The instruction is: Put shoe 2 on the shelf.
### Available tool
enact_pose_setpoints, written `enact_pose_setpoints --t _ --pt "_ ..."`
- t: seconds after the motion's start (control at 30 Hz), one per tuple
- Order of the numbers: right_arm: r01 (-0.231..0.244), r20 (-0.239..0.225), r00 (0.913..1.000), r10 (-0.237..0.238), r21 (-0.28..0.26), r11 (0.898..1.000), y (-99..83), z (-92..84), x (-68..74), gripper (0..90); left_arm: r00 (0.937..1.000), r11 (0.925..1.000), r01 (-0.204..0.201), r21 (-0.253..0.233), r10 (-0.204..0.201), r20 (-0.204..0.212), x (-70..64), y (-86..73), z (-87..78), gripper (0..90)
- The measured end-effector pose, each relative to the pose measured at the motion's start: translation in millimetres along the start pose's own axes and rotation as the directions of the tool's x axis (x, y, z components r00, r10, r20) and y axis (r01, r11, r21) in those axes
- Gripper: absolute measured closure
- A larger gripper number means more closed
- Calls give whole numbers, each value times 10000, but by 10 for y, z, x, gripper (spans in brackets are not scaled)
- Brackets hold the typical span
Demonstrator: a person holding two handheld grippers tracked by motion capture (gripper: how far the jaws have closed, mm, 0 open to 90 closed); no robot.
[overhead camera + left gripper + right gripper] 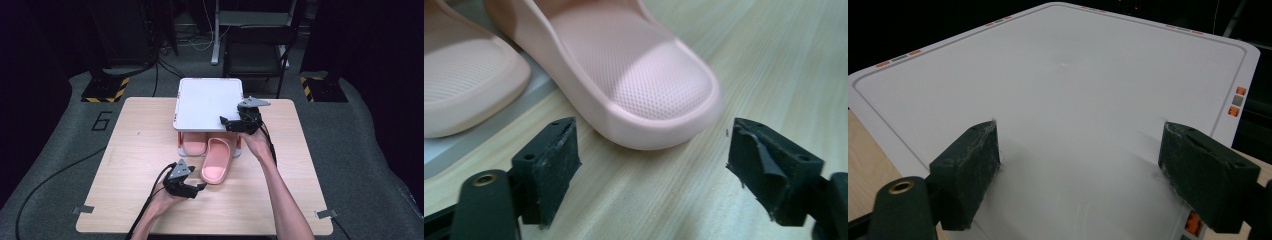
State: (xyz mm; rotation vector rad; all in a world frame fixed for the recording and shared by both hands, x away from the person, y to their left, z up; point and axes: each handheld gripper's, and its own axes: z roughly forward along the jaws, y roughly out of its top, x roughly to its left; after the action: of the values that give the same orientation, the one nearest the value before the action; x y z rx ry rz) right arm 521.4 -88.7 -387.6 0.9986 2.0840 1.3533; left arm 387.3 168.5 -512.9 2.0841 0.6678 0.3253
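Observation:
A pink slipper [217,160] lies on the wooden table [125,150], its front part under a white shelf [205,102] and its heel sticking out toward me. A second pink slipper [195,144] sits fully under the shelf to its left. My left gripper [197,189] is just short of the first slipper's heel [639,75]. It is open, the jaws standing wide and low over the wood with nothing between them. My right gripper [227,122] is open at the near right corner of the shelf top [1063,90], nothing held.
The shelf's grey base [454,145] carries the second slipper [464,85]. Bare table stretches to the left, right and front of the shelf. Black stands, cables and a chair frame [255,55] are on the floor beyond the table.

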Motion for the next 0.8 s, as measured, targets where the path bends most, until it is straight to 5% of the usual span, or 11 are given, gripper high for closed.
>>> enact_pose_setpoints --t 0.27,0.4,0.6,0.8 --pt "-15 -20 10000 15 -4 10000 0 0 -4 164 9997 9997 229 39 -229 15 4 106 206 317" --pt "-27 -10 10000 27 -4 10000 0 0 -2 165 9989 9994 268 -206 -275 -375 3 197 322 316" --pt "-52 4 10000 52 -57 10000 -3 0 0 164 9864 9909 1183 -640 -1247 -1068 38 319 513 311" --pt "-74 -9 10000 74 -35 10000 -5 -5 0 164 9880 9920 1160 -489 -1203 -971 13 308 509 304"
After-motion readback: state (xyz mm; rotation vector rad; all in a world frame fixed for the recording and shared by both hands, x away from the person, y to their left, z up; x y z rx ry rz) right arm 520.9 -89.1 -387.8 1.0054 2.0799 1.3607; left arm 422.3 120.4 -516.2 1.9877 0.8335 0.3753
